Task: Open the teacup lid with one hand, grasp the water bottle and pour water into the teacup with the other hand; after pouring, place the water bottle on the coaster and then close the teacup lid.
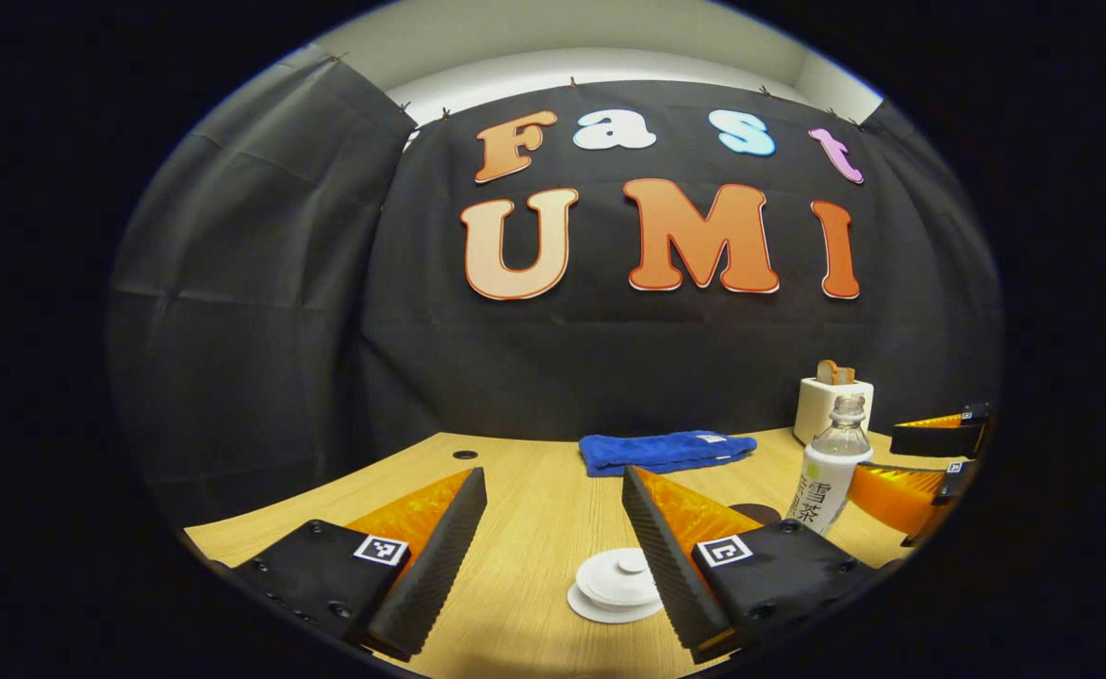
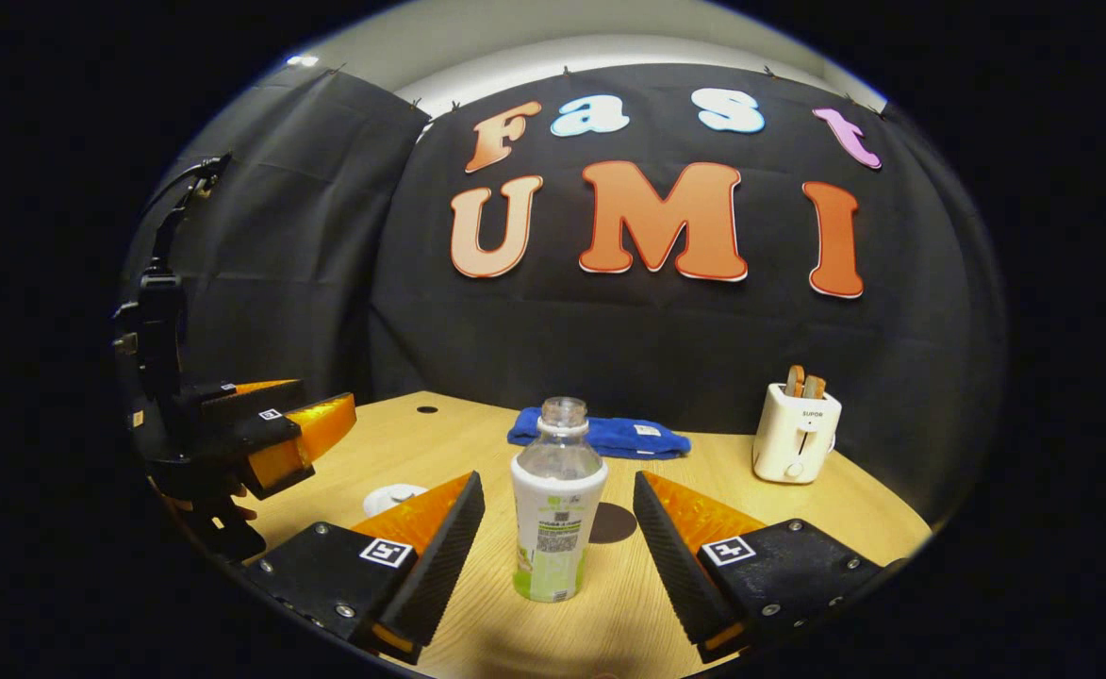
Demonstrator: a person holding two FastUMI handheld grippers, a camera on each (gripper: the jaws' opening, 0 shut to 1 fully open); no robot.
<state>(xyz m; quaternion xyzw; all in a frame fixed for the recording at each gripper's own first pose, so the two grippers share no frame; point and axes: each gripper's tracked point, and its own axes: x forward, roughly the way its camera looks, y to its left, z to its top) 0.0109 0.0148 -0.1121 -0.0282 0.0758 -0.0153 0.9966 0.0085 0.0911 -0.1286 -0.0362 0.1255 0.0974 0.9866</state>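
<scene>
While its two fingers stand wide apart over the table (image 1: 524, 509), the left gripper (image 1: 553, 556) holds nothing; in the left gripper view the white teacup (image 1: 615, 587) sits on the wood between those fingers, nearer the right-hand one, touched by neither. Its lid (image 1: 620, 575) is on, with a small round knob on top. Just beyond that finger a dark round coaster (image 1: 758, 513) peeks out, and beside it stands the water bottle (image 1: 831, 470), upright and uncapped, with a pale label around its lower body.

The right gripper (image 2: 559, 542) is likewise spread open and empty. In the right gripper view the bottle (image 2: 557, 500) stands between its fingers with clear gaps on both sides, and the coaster (image 2: 611, 521) lies flat just behind and to the right of it. The bottle looks mostly clear above the label, though how much water it holds is hard to judge from here. In that view the left gripper (image 2: 326, 429) hangs at the left edge above the table, the teacup (image 2: 392, 496) low beneath it.

Farther back a folded blue cloth (image 2: 609, 436) lies near the wall, and a white toaster (image 2: 794, 434) with two slices in its slots stands well to the right of it
</scene>
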